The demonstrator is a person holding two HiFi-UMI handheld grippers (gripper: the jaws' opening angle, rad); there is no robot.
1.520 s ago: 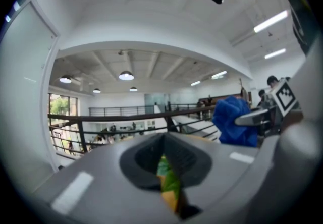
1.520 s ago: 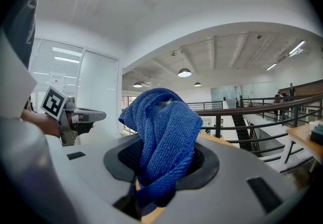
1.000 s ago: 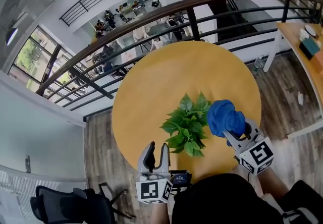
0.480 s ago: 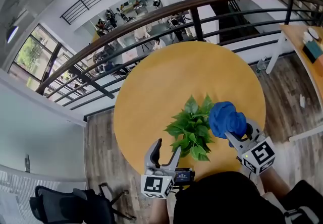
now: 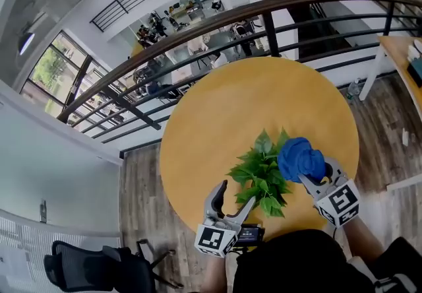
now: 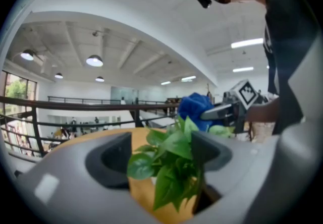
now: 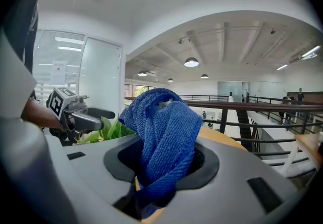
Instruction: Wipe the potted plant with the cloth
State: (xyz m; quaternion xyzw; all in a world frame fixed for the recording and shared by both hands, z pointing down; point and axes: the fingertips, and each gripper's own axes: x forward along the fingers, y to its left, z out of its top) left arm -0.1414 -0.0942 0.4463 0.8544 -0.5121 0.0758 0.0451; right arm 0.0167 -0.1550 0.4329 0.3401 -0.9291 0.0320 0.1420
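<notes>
A small leafy green potted plant (image 5: 262, 176) stands on the round yellow table (image 5: 231, 107), near its front edge. My left gripper (image 5: 234, 199) sits just left of the plant, jaws wide open. In the left gripper view several leaves (image 6: 171, 160) reach into the gap between the jaws without being pinched. My right gripper (image 5: 311, 174) is shut on a bunched blue cloth (image 5: 301, 160), which hangs against the plant's right side. The cloth (image 7: 164, 134) fills the right gripper view; green leaves (image 7: 108, 129) and the left gripper (image 7: 81, 114) show behind it. The pot is hidden.
A dark curved railing (image 5: 217, 18) runs behind the table, with an open drop to a lower floor beyond. A wooden desk (image 5: 405, 54) stands at the right edge. A black office chair (image 5: 86, 268) is at the lower left. The person's dark torso (image 5: 297, 265) fills the bottom.
The left gripper's jaws have opened from nearly together to wide, and it has moved in toward the plant. The right gripper with the cloth has edged toward the leaves.
</notes>
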